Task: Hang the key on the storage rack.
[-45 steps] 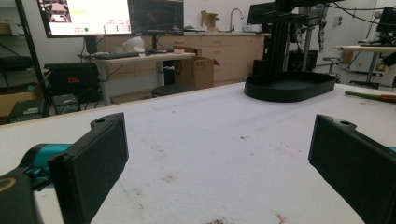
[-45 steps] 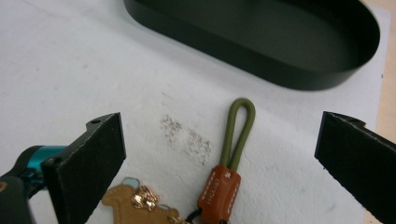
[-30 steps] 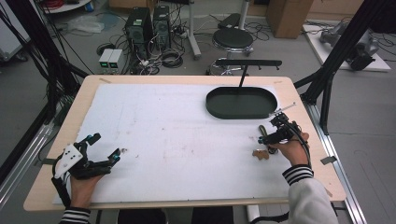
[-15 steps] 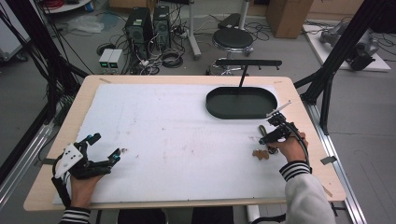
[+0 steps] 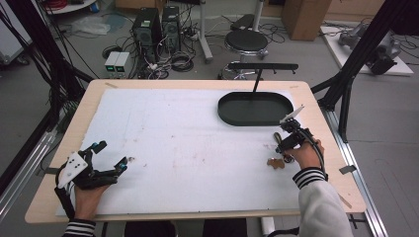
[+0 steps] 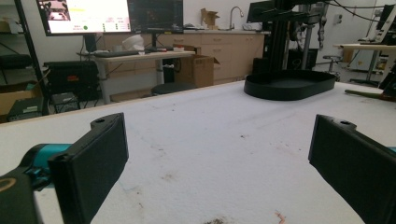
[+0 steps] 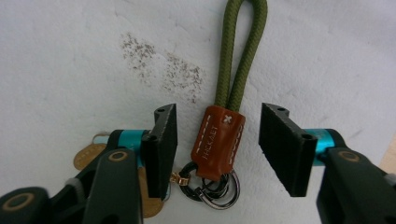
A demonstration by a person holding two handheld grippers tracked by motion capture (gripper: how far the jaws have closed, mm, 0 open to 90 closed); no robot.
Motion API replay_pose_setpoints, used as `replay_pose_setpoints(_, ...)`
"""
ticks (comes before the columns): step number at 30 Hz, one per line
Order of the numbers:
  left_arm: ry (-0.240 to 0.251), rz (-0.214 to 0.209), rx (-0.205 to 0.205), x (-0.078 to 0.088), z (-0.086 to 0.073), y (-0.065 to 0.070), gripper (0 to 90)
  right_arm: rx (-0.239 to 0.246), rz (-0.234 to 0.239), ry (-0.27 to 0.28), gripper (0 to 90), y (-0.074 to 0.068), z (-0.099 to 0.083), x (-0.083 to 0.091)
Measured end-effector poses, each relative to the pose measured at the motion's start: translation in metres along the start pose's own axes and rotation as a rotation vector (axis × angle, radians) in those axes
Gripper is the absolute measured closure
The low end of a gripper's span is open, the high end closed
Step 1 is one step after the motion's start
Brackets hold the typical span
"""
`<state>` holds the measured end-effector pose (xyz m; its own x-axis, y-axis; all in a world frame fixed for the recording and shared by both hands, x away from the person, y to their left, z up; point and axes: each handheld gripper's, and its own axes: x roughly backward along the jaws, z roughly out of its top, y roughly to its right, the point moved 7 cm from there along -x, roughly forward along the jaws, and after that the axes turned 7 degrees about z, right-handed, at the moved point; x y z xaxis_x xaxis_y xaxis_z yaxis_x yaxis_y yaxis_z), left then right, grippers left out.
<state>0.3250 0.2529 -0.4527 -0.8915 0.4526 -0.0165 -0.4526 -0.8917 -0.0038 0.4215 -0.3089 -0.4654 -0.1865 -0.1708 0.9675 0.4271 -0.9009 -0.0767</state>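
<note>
The keychain [image 7: 218,140], light and floppy with a soft green cord loop, lies on the white mat [image 5: 188,138] between the just-narrowing, not yet touching jaws of the right gripper [image 7: 218,149]; its stiff leather tab looks the best hold

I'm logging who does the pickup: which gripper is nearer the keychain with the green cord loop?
Right. The right gripper straddles the keychain, jaws closing either side of its leather tab, not yet touching. The left gripper rests open across the table.
</note>
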Motion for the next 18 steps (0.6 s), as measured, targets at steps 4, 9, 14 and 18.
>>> replay_pose_setpoints(4, 0.0, 0.0, 0.0, 0.0, 0.0, -0.0001, 5.2, -0.004, 0.004, -0.009, 52.3, -0.0004, 0.0001, -0.0011)
replay_pose_setpoints(9, 0.0, 0.0, 0.001, 0.0, 0.0, -0.0002, 5.2, 0.002, 0.002, -0.018, 55.3, -0.0006, 0.0005, -0.0028)
replay_pose_setpoints(14, 0.0, 0.0, 0.001, 0.0, 0.0, -0.0001, 5.2, -0.001, -0.008, -0.035, 62.2, 0.0001, 0.0002, -0.0039)
replay_pose_setpoints(18, 0.0, 0.0, 0.001, 0.0001, 0.0, -0.0002, 5.2, -0.003, -0.013, -0.041, 64.8, 0.0014, -0.0003, -0.0042)
